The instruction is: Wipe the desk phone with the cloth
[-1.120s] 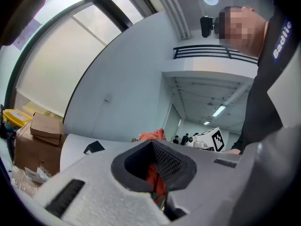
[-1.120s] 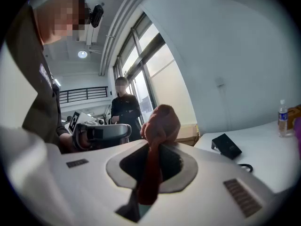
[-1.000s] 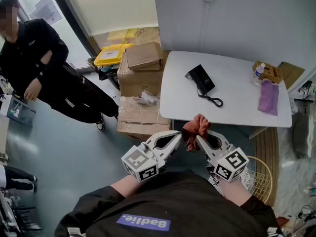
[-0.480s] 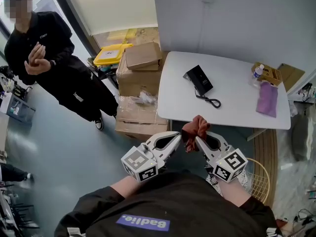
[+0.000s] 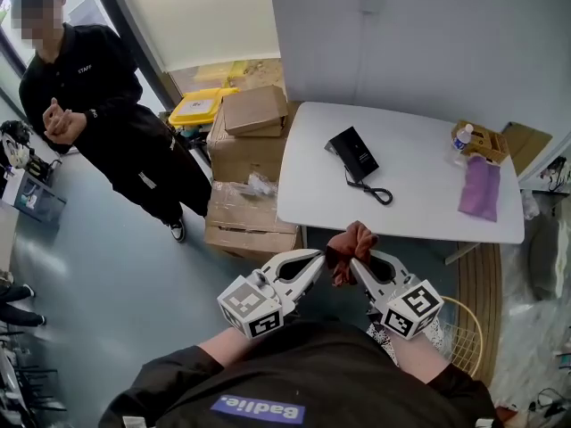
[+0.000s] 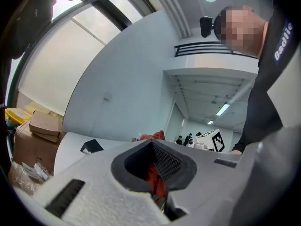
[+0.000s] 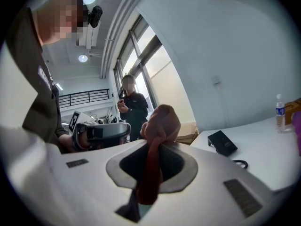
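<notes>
The black desk phone (image 5: 354, 153) lies on the white table (image 5: 428, 212), its coiled cord (image 5: 376, 192) trailing toward me. A rust-red cloth (image 5: 349, 242) is bunched between both grippers, held in the air in front of the table's near edge. My left gripper (image 5: 321, 258) is shut on the cloth's left side and my right gripper (image 5: 356, 262) on its right side. In the left gripper view the cloth (image 6: 155, 185) sits in the jaw gap and the phone (image 6: 91, 147) is far off. In the right gripper view the cloth (image 7: 160, 121) bulges above the shut jaws, with the phone (image 7: 222, 142) beyond.
A purple cloth (image 5: 480, 187) and a small box with a water bottle (image 5: 475, 138) sit at the table's right end. Cardboard boxes (image 5: 254, 111) and a yellow bin (image 5: 198, 107) stand left of the table. A person in black (image 5: 98, 114) stands at the left. A wire basket (image 5: 466, 337) is on the floor at right.
Both grippers keep hold of the cloth and have hardly moved. The table sits slightly lower in the head view. The standing person straightened up and now clasps both hands.
</notes>
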`<state>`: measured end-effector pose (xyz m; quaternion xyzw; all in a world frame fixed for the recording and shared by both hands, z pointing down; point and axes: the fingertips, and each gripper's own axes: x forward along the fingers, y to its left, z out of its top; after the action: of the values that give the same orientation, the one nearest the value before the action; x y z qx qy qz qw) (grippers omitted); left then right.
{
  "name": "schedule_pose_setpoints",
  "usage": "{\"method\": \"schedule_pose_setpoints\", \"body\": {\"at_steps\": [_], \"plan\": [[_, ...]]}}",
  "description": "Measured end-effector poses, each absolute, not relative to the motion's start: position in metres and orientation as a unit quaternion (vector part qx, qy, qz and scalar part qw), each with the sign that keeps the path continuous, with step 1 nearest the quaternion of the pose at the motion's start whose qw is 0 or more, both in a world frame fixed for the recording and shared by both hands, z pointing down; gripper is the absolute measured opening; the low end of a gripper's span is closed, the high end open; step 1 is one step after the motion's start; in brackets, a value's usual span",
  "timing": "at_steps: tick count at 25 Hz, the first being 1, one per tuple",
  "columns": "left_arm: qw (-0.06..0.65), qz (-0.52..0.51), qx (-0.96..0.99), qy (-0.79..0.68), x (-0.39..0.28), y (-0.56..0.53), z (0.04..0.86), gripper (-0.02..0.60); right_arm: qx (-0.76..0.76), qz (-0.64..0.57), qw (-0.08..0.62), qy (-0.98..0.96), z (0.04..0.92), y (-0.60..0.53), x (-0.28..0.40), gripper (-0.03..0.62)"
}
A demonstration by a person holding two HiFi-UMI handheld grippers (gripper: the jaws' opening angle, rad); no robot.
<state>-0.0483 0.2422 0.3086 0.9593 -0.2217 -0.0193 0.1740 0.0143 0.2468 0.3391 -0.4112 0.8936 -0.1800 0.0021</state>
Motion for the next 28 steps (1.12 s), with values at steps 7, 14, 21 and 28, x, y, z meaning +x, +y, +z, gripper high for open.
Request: {"method": "schedule_pose_setpoints", "body": {"at_steps": [7, 14, 21, 28], "plan": [[0.180, -0.016, 0.958, -0.222, -0.029, 0.248, 0.318, 0.014, -0.414, -0.191, 0.000, 0.890, 0.351, 0.255, 0.034, 0.049], [0.183, -0.019, 0.960, -0.212, -0.027, 0.222, 0.321, 0.014, -0.435, -0.188, 0.001, 0.881, 0.350, 0.230, 0.043, 0.048], [0.186, -0.024, 0.966, -0.176, -0.023, 0.159, 0.320, 0.014, -0.466, -0.188, -0.007, 0.865, 0.346, 0.175, 0.040, 0.049], [0.170, -0.021, 0.975, -0.142, -0.038, 0.083, 0.312, 0.014, -0.479, -0.185, -0.022, 0.858, 0.341, 0.099, 0.017, 0.048]]}}
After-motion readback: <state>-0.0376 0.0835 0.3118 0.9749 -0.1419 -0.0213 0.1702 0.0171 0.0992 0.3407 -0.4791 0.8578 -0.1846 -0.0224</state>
